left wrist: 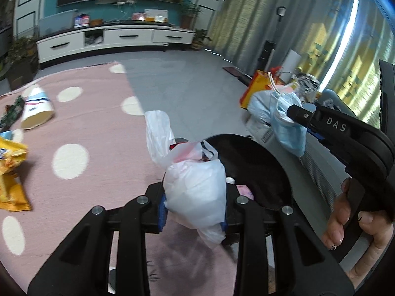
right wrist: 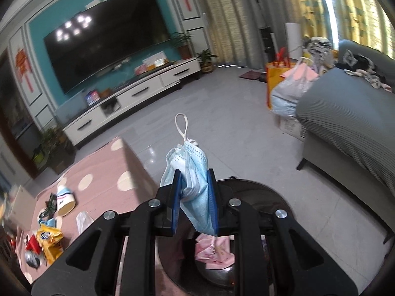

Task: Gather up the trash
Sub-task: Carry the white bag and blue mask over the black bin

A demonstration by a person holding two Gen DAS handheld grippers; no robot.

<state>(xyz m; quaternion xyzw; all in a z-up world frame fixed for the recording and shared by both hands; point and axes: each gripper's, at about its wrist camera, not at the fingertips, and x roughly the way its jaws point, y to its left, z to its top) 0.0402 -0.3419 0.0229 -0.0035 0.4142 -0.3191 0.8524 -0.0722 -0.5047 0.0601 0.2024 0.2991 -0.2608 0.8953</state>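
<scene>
Left gripper (left wrist: 195,212) is pinching a white bag (left wrist: 195,187) at lower centre and right gripper (right wrist: 195,204) is pinching a blue mask (right wrist: 195,177) mid-frame, both hanging over the black bin (right wrist: 266,197); each should be centring over the opening before letting go.

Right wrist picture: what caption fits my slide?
Hand-held gripper pinching a crumpled blue face mask above a round black bin.

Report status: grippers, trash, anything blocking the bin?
Left gripper shut on white plastic bag. Right gripper shut on blue face mask. Black bin open below, unobstructed.
</scene>
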